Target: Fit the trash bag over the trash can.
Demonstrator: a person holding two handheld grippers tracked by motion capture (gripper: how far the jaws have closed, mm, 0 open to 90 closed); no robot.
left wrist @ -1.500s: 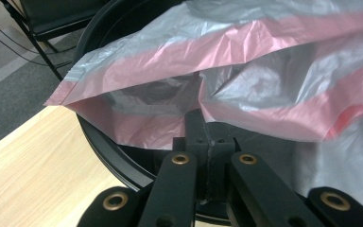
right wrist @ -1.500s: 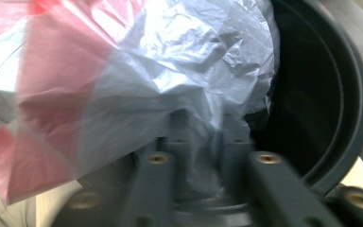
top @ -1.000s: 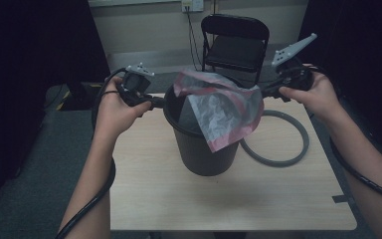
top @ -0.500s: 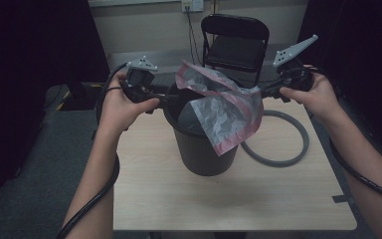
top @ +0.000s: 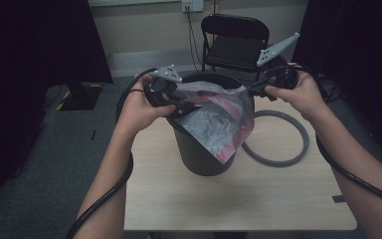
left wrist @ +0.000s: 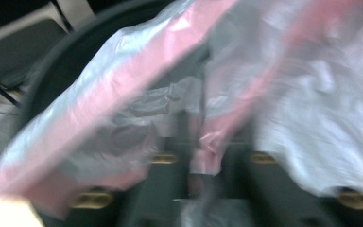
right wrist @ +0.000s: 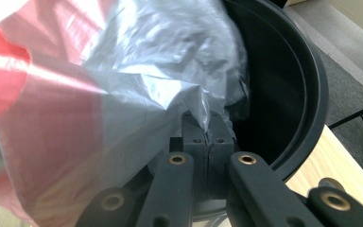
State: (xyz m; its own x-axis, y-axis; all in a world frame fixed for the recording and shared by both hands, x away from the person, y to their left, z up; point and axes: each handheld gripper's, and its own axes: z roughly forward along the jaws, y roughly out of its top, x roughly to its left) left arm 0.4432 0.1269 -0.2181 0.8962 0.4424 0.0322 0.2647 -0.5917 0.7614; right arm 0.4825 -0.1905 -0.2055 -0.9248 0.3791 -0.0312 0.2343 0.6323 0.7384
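A black plastic bin (top: 204, 154) stands on the table, with a thin pink and grey plastic bag (top: 219, 119) stretched over its mouth and hanging down its front. My left gripper (top: 191, 105) is at the bin's left rim, shut on the bag's left edge. The left gripper view is blurred, with bag film (left wrist: 312, 118) bunched between the closed left gripper (left wrist: 196, 142) jaws. My right gripper (top: 246, 90) is at the right rim. In the right gripper view, that gripper (right wrist: 209, 137) pinches a fold of the bag (right wrist: 99, 94) above the bin's dark inside (right wrist: 293, 85).
A grey ring of hose (top: 288, 159) lies on the wooden table (top: 229, 209) to the right of the bin. A black folding chair (top: 236, 45) stands behind the table. Cables trail from both grippers along the forearms.
My left hand has moved right, up to the bin's rim, and my right hand has come slightly inward. The bag hangs slacker and lower over the bin's front.
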